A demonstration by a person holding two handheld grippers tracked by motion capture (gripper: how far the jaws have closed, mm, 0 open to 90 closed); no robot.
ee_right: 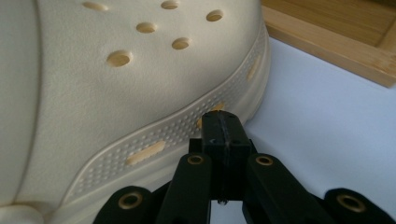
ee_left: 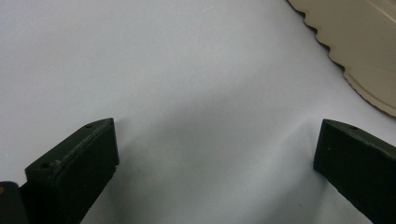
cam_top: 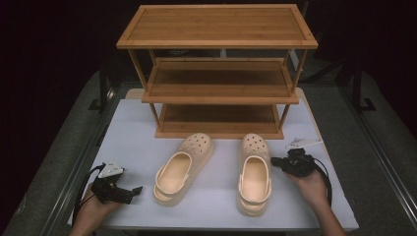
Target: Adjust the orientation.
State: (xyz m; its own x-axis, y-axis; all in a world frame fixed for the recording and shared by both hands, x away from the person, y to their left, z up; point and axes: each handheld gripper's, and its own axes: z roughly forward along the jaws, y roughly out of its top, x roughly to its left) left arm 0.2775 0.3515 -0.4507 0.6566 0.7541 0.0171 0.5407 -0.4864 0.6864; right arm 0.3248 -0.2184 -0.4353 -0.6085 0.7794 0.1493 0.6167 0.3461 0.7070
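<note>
A: Start at the left. Where are the left tongs (cam_top: 132, 191)?

B: Low on the bench (cam_top: 133, 128), near its left and front edges. The jaws stand wide apart with nothing but bare bench between them.

A: And the left clog (cam_top: 183, 169)?

B: Just right of those tongs, apart from them, angled with its toe toward the rack (cam_top: 219, 73). In the left gripper view its ridged sole edge (ee_left: 355, 51) cuts the upper right corner, clear of both jaws.

A: Room between the clogs?

B: A strip of bare bench, wider at the heels than at the toes. The right clog (cam_top: 254, 173) lies straighter, toe just short of the rack's bottom shelf.

A: The right tongs (cam_top: 273, 162)?

B: Jaws pressed together, gripping nothing, tip at the right clog's outer side. The right gripper view puts the closed tip (ee_right: 223, 133) at the dotted sole band; whether it touches I cannot tell. That view also shows the rack's lowest board (ee_right: 327, 37) close past the toe, with a wedge of bench between.

A: Right edge?

B: A band of open bench beyond the hand.
</note>
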